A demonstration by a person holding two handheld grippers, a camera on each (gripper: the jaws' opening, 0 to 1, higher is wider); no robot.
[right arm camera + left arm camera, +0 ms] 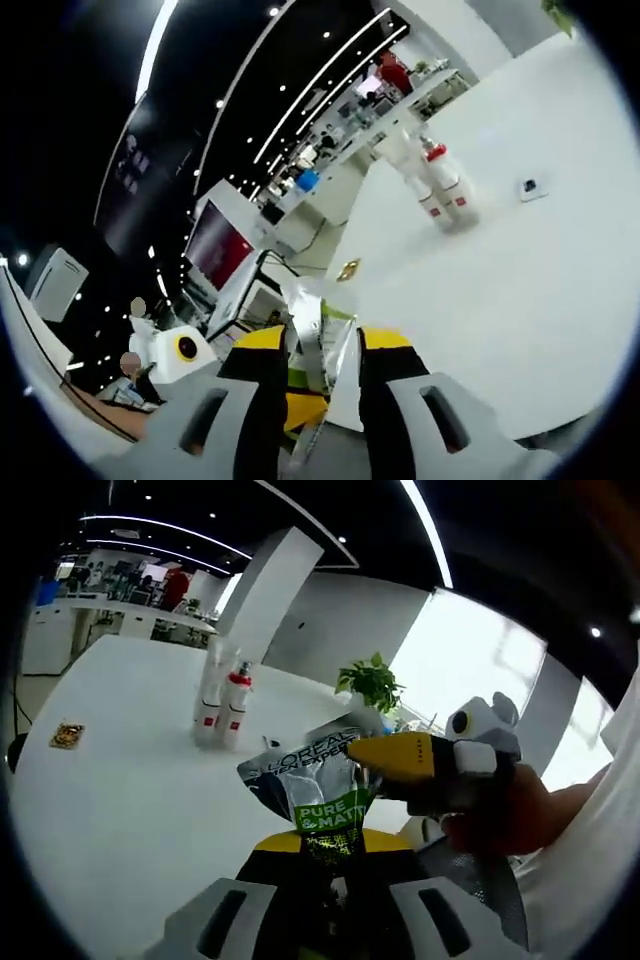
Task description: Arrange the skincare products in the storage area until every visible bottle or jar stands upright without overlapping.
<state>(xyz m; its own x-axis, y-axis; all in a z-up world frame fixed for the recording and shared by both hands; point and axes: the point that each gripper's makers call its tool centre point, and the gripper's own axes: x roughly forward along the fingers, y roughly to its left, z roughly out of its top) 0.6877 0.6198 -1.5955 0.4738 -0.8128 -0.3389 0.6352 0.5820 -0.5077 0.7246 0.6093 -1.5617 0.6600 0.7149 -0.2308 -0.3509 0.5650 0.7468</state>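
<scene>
- while the left gripper (325,865) looks ahead in the left gripper view, its fingers pinch the lower end of a silver-green skincare tube (320,780), long axis running away from them, held above the white surface (120,810); the right gripper (415,765) touches the tube's far end from the right.
- two red-capped bottles (222,705) stand upright, well apart beyond.
- in the right gripper view, its fingers (262,400) pinch the tube (318,345) edge-on; the bottles (438,185) stand far ahead.

It was an open office: a white table (130,780), desks behind (130,610), ceiling light strips (425,525), a potted plant (372,683).
</scene>
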